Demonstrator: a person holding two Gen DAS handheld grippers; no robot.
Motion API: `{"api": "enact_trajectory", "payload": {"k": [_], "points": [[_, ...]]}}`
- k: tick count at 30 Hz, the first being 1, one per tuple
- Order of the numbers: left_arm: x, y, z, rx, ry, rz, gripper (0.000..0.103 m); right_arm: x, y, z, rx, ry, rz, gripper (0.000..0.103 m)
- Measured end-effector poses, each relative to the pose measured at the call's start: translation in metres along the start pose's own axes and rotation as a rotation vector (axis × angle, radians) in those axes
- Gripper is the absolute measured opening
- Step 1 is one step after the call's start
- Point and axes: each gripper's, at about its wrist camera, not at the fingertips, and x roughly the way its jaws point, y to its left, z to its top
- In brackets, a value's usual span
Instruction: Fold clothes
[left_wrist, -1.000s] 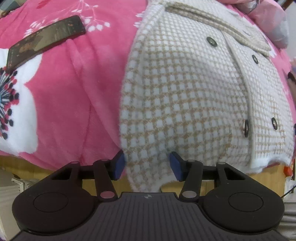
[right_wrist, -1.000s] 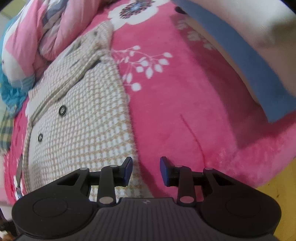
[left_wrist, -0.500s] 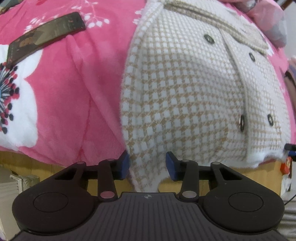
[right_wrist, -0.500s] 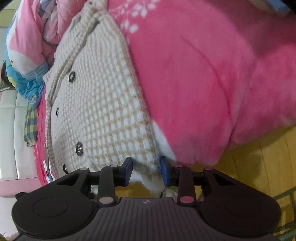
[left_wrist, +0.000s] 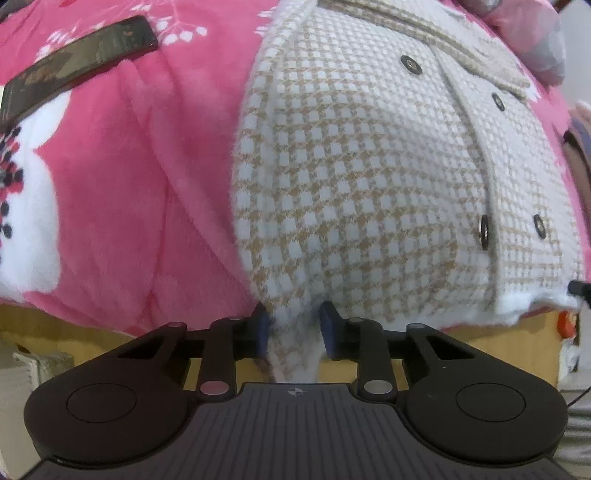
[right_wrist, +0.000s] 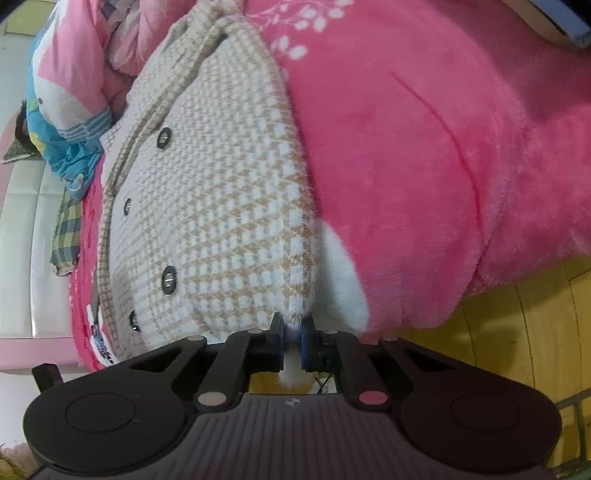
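Coat (left_wrist: 351, 184), checked cream and tan with dark buttons, lies spread on the pink blanket (left_wrist: 122, 192) of a bed, hem hanging over the edge toward 6 o'clock. Right claw (right_wrist: 293, 341) is closed on the hem corner, fleece lining squeezed out between its pads. Left claw (left_wrist: 293, 328) straddles the other hem corner, its jaws apart with cloth bunched between them, not yet pinching. Judged risk: the thick, fluffy hem may slip from a shallow pinch, or one-sided lifting could skew the fold. A dark flat case (left_wrist: 74, 62) lies at 10 o'clock.
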Motion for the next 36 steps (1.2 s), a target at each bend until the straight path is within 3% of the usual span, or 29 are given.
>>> {"api": "enact_trajectory", "payload": {"k": [4, 5, 6, 9, 23, 31, 36], "points": [[0.007, -0.003, 0.003, -0.008, 0.005, -0.011, 0.035, 0.003, -0.001, 0.005, -0.005, 0.015, -0.001, 0.007], [0.006, -0.006, 0.003, 0.015, 0.003, -0.005, 0.029, 0.003, 0.0, 0.005, -0.014, 0.017, 0.0, 0.007], [0.006, -0.009, 0.002, 0.038, 0.0, 0.0, 0.014, 0.001, 0.0, 0.005, -0.023, 0.017, 0.005, 0.007], [-0.008, -0.012, 0.0, 0.043, -0.016, -0.022, 0.006, -0.008, 0.005, 0.003, -0.05, 0.01, 0.015, 0.006], [-0.101, -0.034, 0.029, -0.158, -0.224, -0.256, 0.005, -0.063, 0.047, 0.022, -0.041, -0.14, 0.235, 0.006], [-0.113, -0.033, 0.066, -0.206, -0.318, -0.329, 0.005, -0.074, 0.071, 0.062, -0.023, -0.259, 0.354, 0.005], [-0.11, -0.024, 0.096, -0.234, -0.359, -0.353, 0.005, -0.075, 0.09, 0.088, -0.034, -0.309, 0.384, 0.005]]}}
